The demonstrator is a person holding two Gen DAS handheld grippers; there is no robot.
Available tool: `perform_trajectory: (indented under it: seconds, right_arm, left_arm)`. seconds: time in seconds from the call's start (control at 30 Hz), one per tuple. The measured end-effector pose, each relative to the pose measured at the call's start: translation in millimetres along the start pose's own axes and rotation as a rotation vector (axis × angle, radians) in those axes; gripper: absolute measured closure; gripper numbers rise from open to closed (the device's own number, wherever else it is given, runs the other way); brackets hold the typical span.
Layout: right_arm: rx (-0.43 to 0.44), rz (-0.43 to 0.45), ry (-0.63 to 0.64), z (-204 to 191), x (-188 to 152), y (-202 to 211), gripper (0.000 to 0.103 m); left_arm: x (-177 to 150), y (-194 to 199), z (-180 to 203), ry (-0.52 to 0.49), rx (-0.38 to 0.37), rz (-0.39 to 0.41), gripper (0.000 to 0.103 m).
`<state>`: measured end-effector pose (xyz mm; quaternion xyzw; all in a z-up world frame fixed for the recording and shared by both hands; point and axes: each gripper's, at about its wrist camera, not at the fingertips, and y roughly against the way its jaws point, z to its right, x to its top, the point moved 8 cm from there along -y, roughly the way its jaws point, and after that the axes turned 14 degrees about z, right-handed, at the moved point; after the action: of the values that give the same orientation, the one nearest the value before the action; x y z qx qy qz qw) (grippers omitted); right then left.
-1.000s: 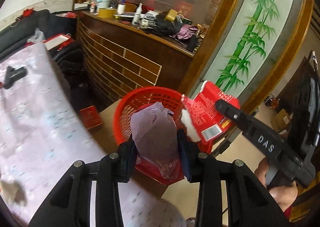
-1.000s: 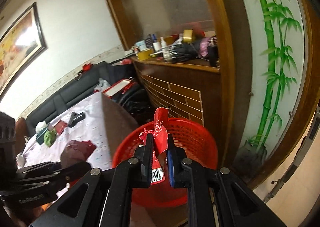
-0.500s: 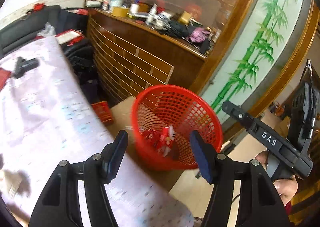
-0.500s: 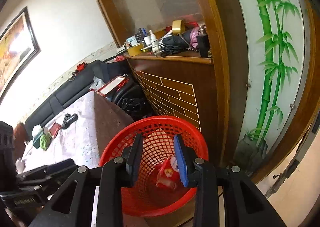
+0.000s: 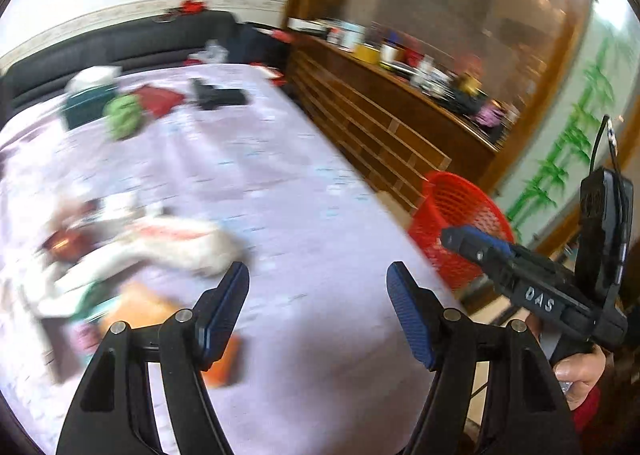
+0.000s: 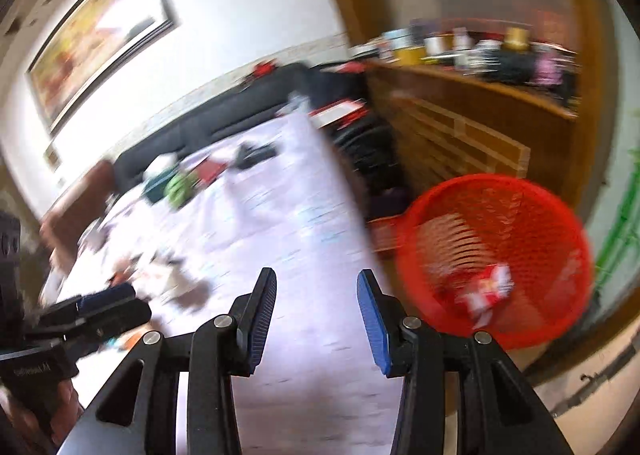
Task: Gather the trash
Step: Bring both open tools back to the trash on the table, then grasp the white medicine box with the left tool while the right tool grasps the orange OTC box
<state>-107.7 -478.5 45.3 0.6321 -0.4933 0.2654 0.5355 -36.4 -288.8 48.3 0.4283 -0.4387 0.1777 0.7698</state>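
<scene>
The desk (image 5: 280,183), a long surface under a pale lilac printed cloth, fills the middle and left of both views. At the left of the left wrist view lies a blurred heap of litter (image 5: 132,251): crumpled white paper or plastic, a dark red scrap, and something flat and orange (image 5: 224,359) behind the lower left jaw. Farther up the cloth sit a green crumpled lump (image 5: 122,117) and a flat black object (image 5: 218,97).

The round red plastic basket (image 6: 496,255), its wall an open lattice, stands beside the desk's end at the right of the right wrist view. A red and white wrapper (image 6: 486,293) lies inside it.

The left gripper (image 5: 318,309) and right gripper (image 6: 316,313) both have their blue ribbed jaws apart with nothing between them; the jaws have just been opening.

This looks like the step between drops: both loads are binned and the next pickup is due. That calls for jaws set astride one light, crushable scrap, closing gently on it.
</scene>
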Motion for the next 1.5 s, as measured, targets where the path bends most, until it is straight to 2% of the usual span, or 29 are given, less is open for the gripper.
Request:
perform_trajectory:
  seconds: [0.1,0.23,0.37,0.43,0.5,0.57,0.73,0.87,1.03,1.1,1.3,1.5]
  right_arm:
    - [0.096,-0.067,0.041,-47,-22,-16,0.055]
    - [0.178,-0.139,0.075,-89,-47,-32,0.055]
    - [0.258,-0.204,0.124,-130,-69,-45,0.054]
    - [0.293,-0.223,0.164,-151,-79,-48,0.048]
    - [0.318,-0.232,0.236,-172,-89,-54,0.041]
    - [0.325,-0.243,0.286,-185,-97,-60,0.040]
    - [0.331,-0.260,0.439,-211,-121,-76,0.040]
    - [0.309,-0.260,0.497,-218,-132,-86,0.040]
    - [0.296,-0.262,0.455,-215,-131,-93,0.043]
    - [0.295,-0.260,0.436,-214,-129,-93,0.044]
    - [0.291,-0.255,0.378,-211,-128,-89,0.044]
    - [0.307,-0.225,0.302,-213,-128,-79,0.046]
  left_arm:
    - [-7,26,-47,0.072,0.051,0.011,0.033]
    - [-21,61,-117,0.170,0.148,0.028,0.033]
    - [-40,89,-189,0.273,0.271,0.031,0.031]
    - [-52,98,-224,0.345,0.339,0.025,0.030]
    - [-63,100,-248,0.424,0.363,0.007,0.030]
    - [-69,100,-263,0.484,0.375,-0.001,0.030]
    - [-74,83,-275,0.561,0.349,-0.030,0.028]
    - [-67,63,-274,0.531,0.385,-0.038,0.022]
    - [-63,49,-273,0.459,0.420,-0.019,0.022]
    - [-63,50,-272,0.413,0.444,-0.009,0.039]
    - [-66,55,-268,0.345,0.436,0.015,0.040]
    - [-65,74,-253,0.298,0.420,0.097,0.040]
